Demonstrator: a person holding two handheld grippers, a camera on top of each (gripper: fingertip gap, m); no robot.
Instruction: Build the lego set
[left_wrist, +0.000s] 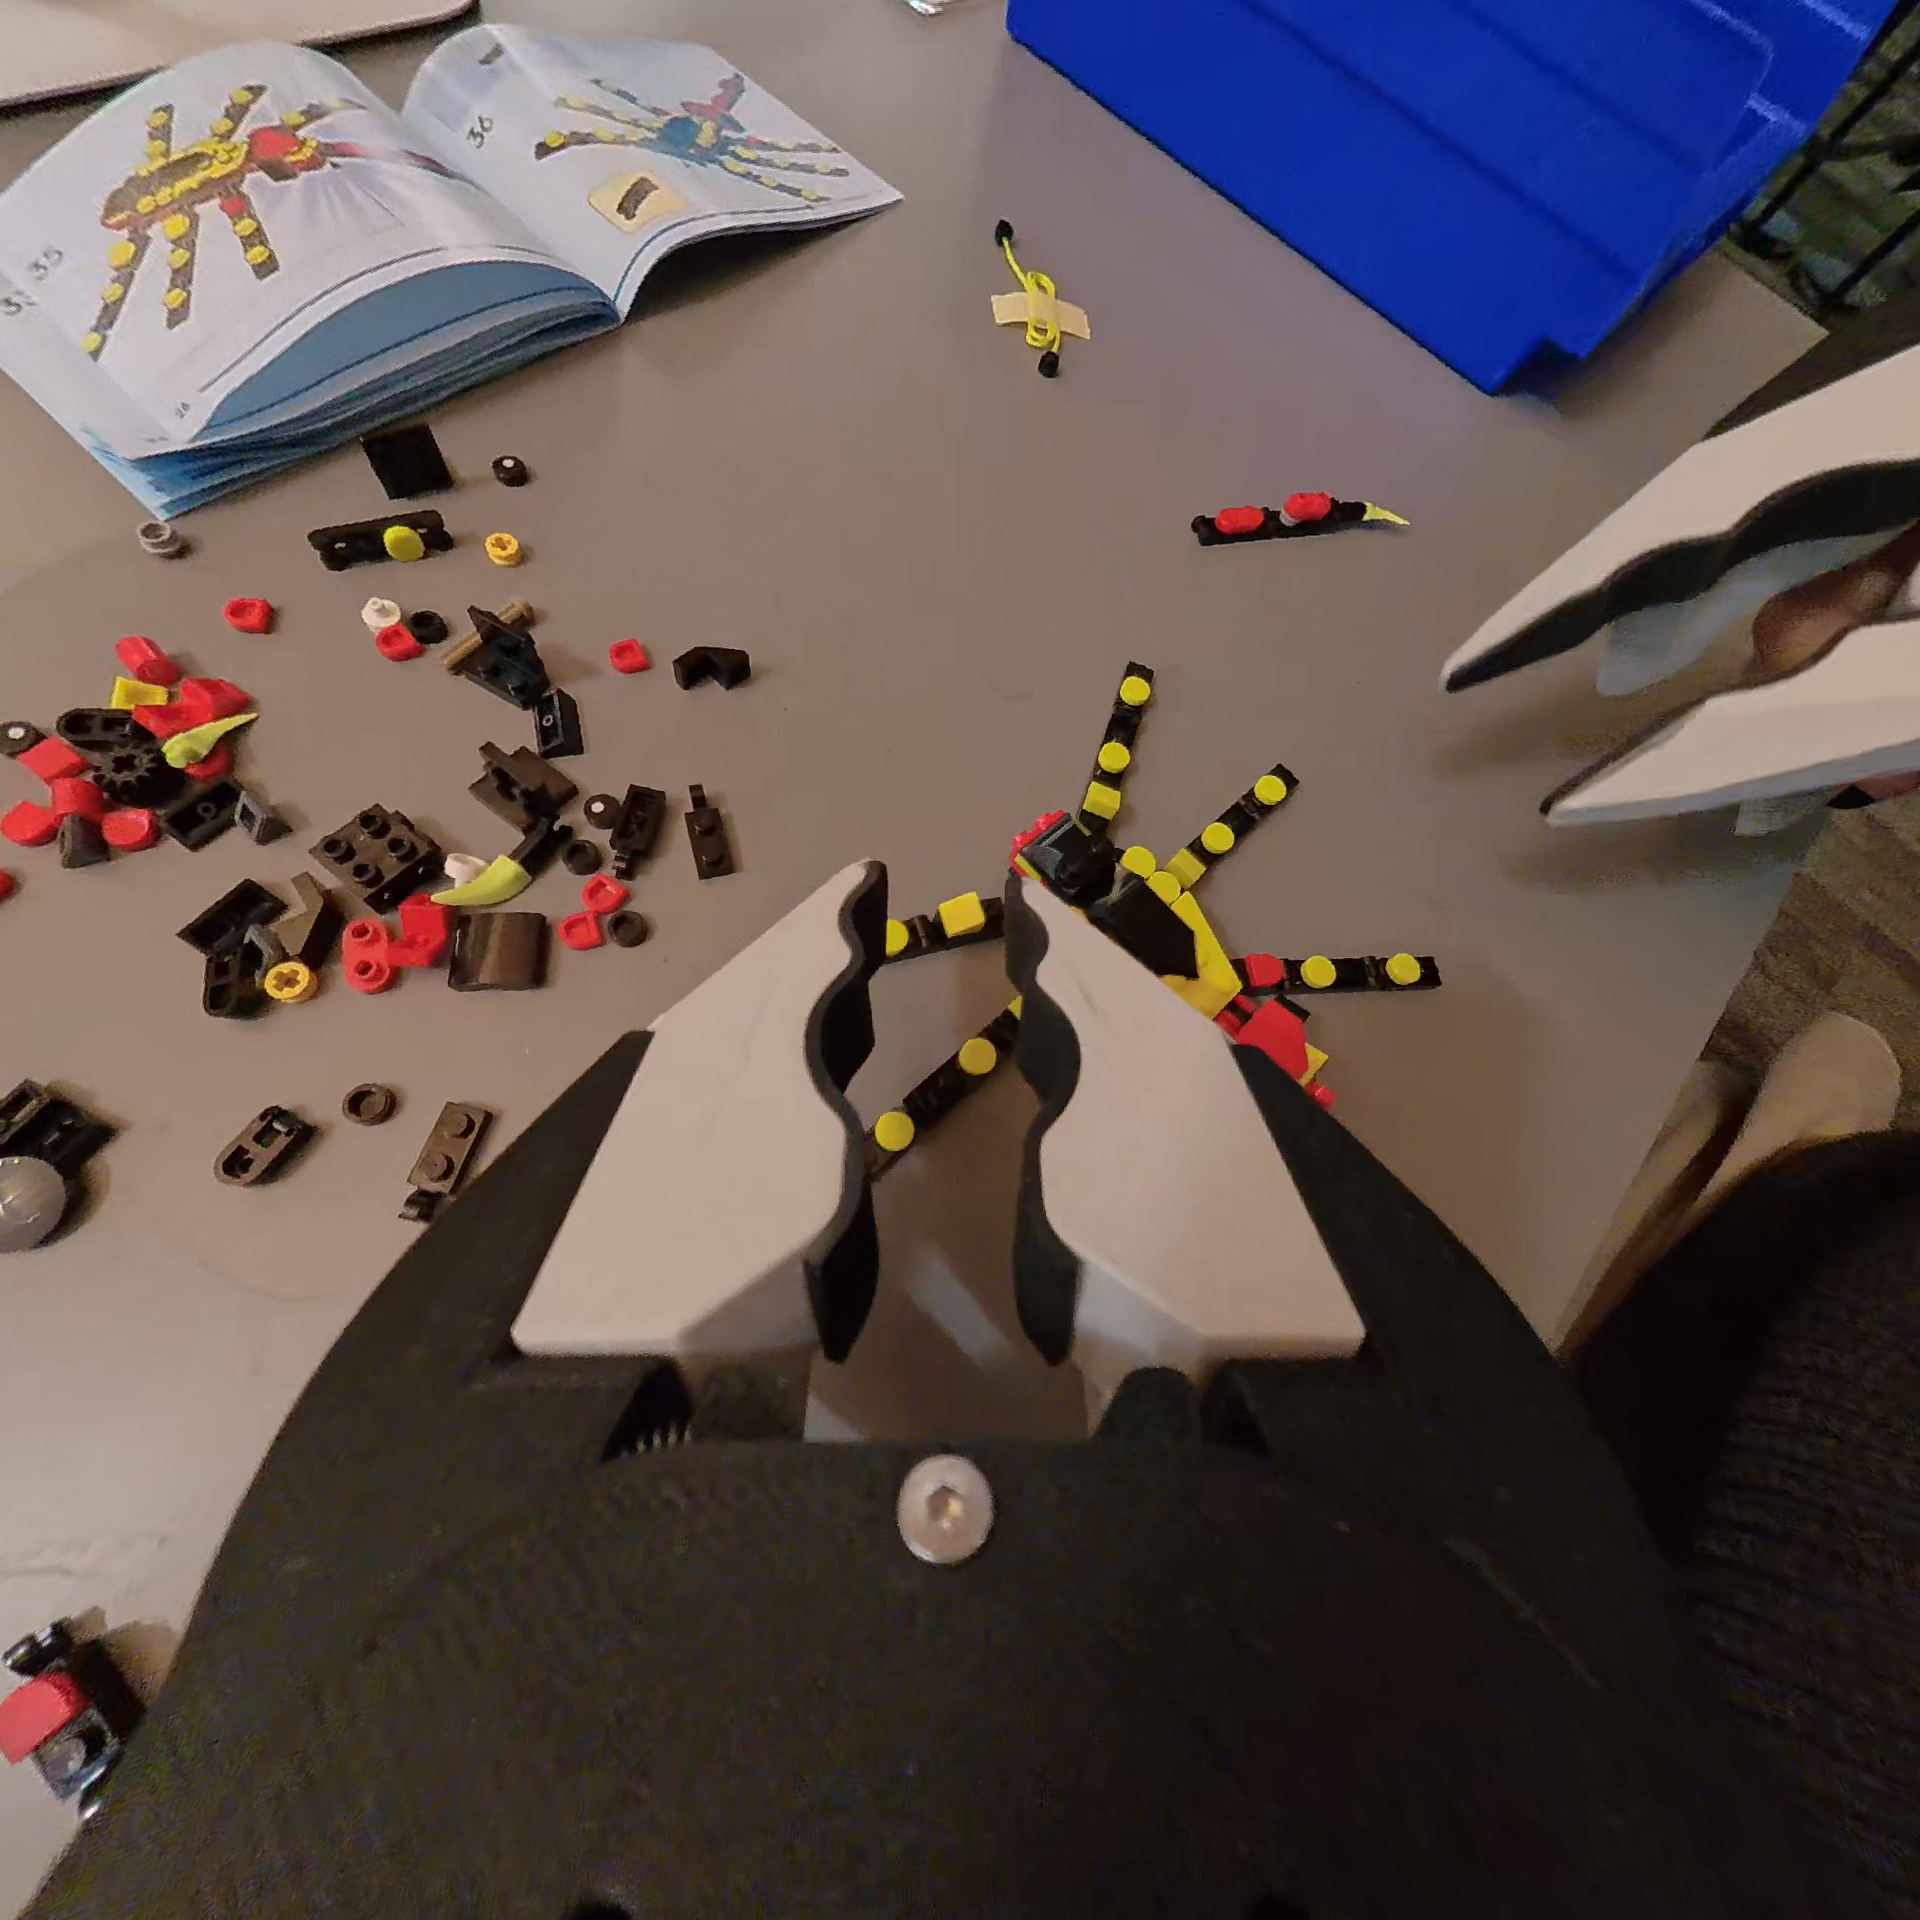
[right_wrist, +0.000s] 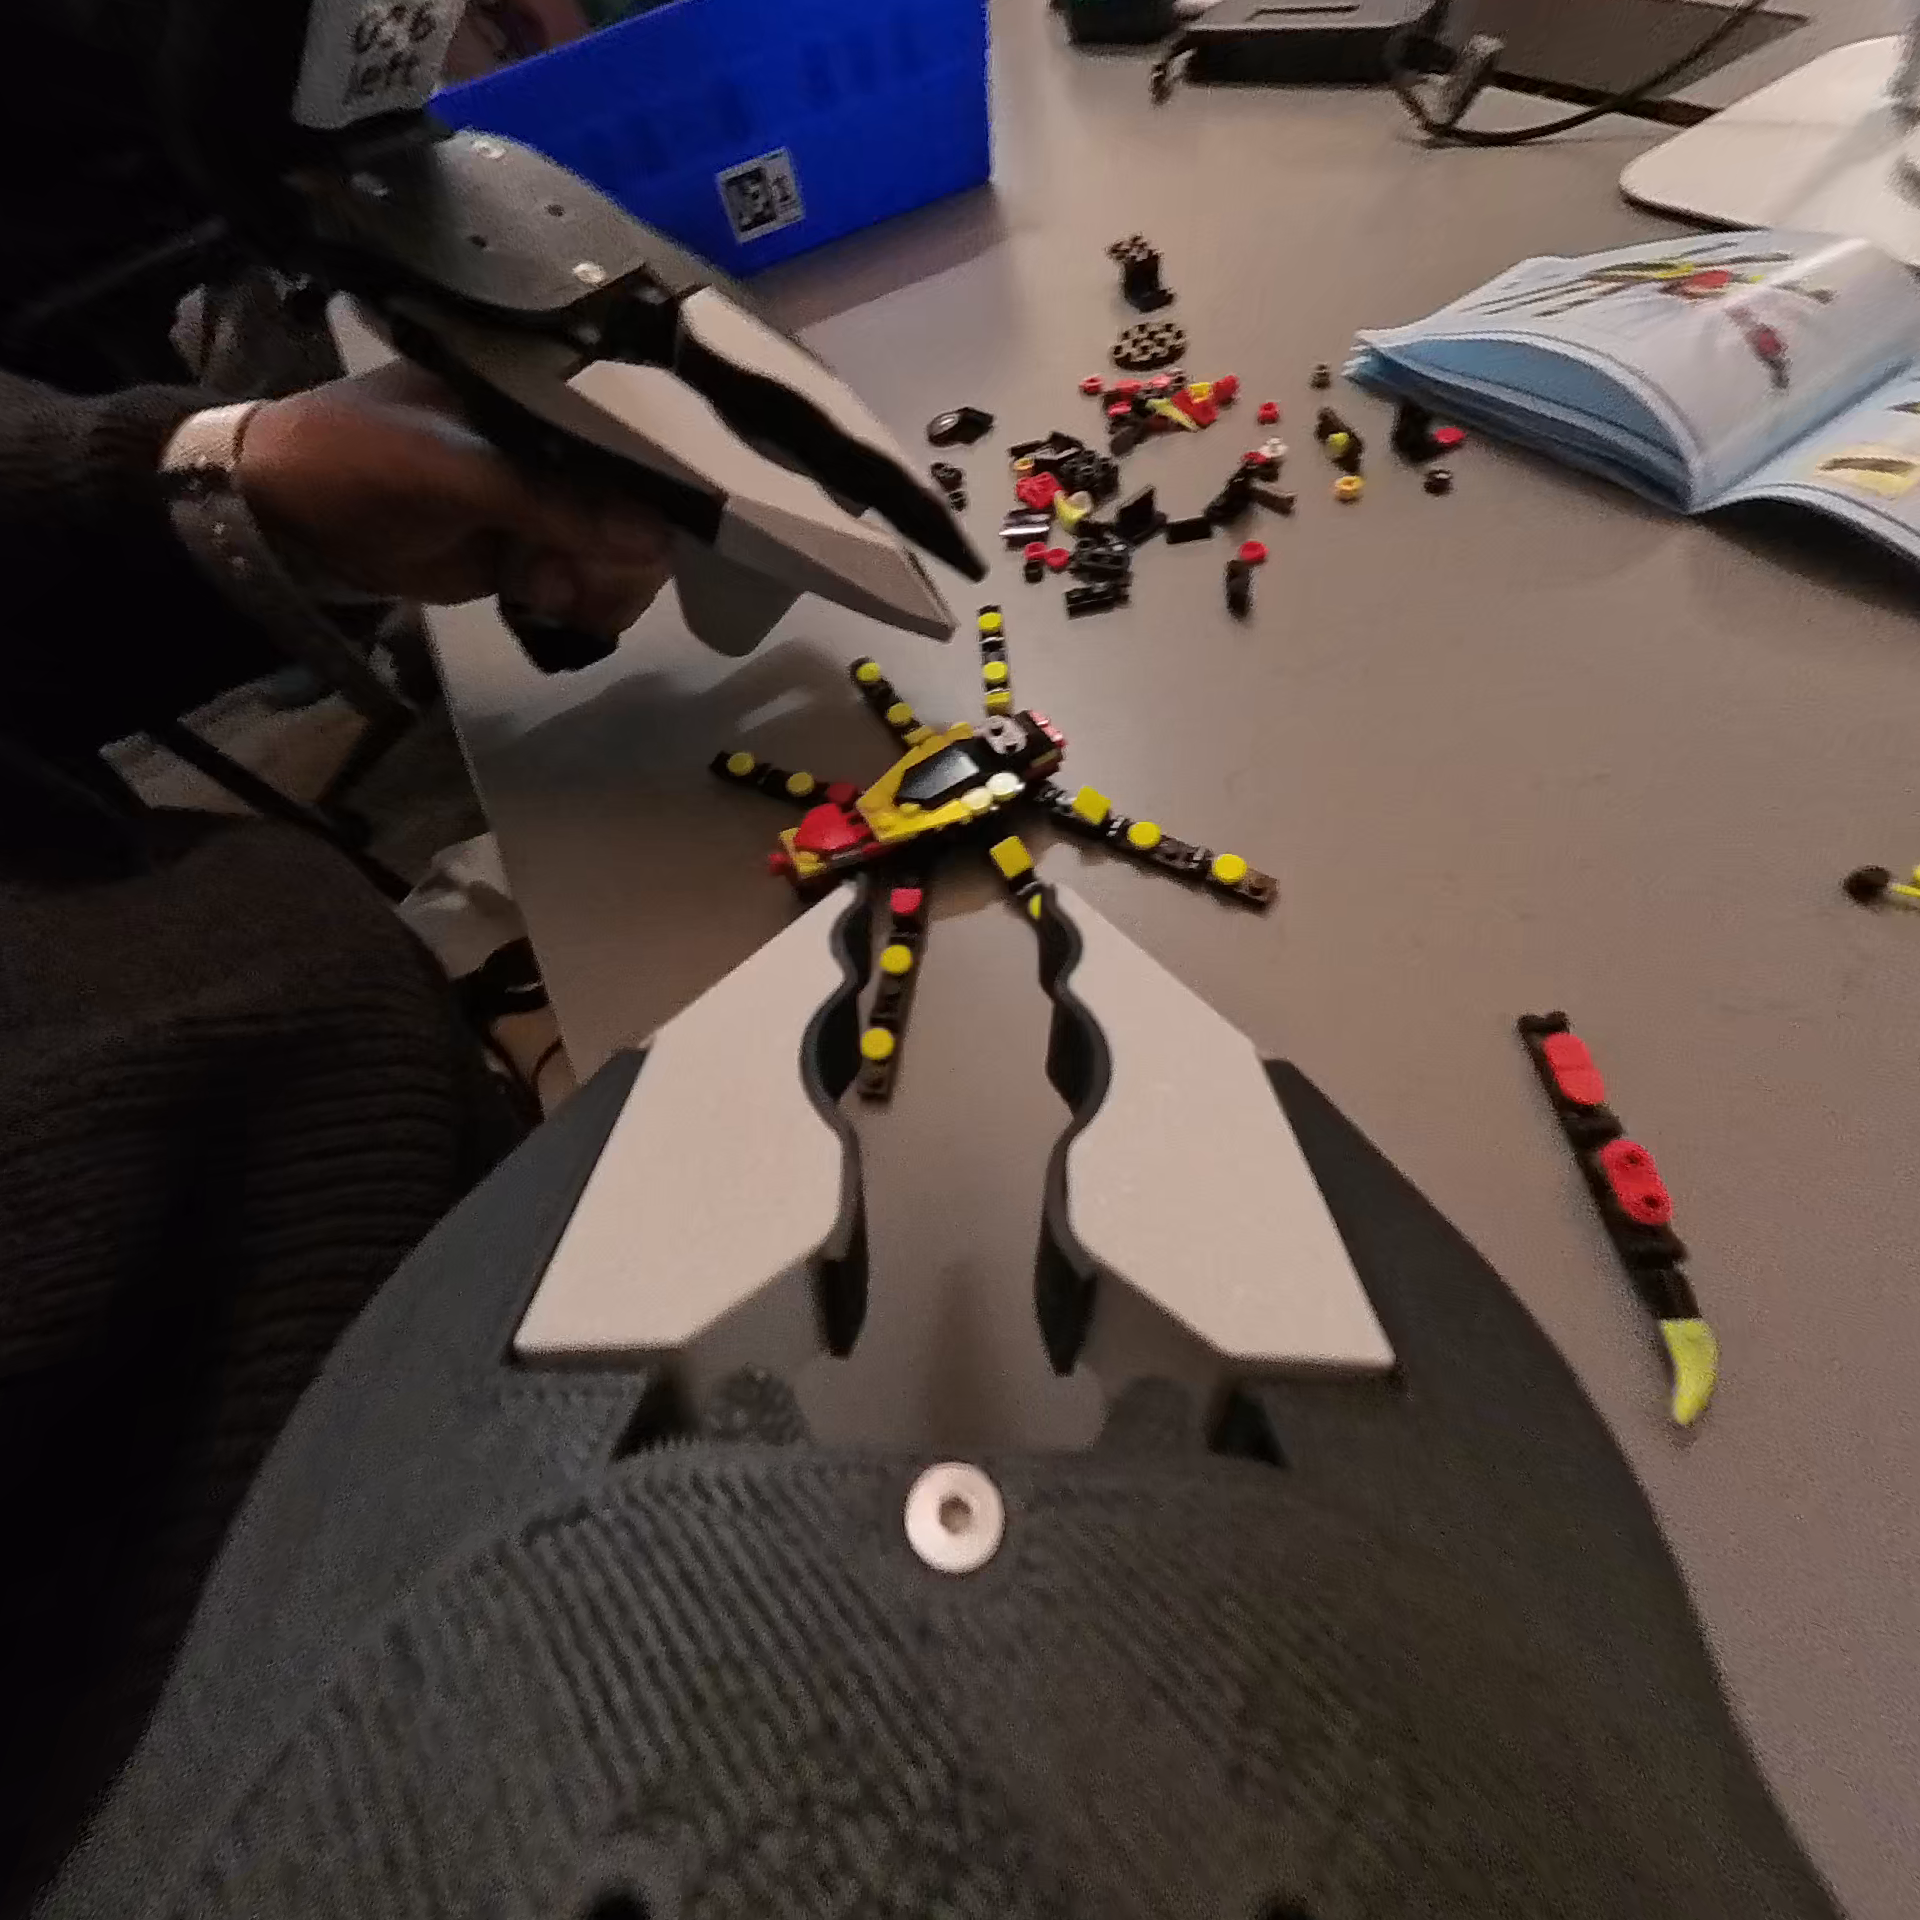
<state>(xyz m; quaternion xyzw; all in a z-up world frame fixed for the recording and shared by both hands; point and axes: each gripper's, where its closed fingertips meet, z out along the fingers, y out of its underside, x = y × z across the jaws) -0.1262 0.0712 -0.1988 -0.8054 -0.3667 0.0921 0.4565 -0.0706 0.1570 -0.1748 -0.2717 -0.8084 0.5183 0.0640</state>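
Clearly well along: the spider model (right_wrist: 925, 805) lies near the table edge (left_wrist: 1621, 1195) with its body built and several studded legs fitted. One assembled leg (right_wrist: 1616, 1195) lies apart, unattached, and loose bricks (left_wrist: 364, 831) are left. Left gripper (left_wrist: 945, 894) and right gripper (right_wrist: 951, 914) both hover parted and empty. Instruction booklet (left_wrist: 343, 239) and blue bin (left_wrist: 1455, 156) stand clear.

Dim warm indoor light; soft shadows under grippers; right wrist view motion-blurred; fisheye bending at edges.
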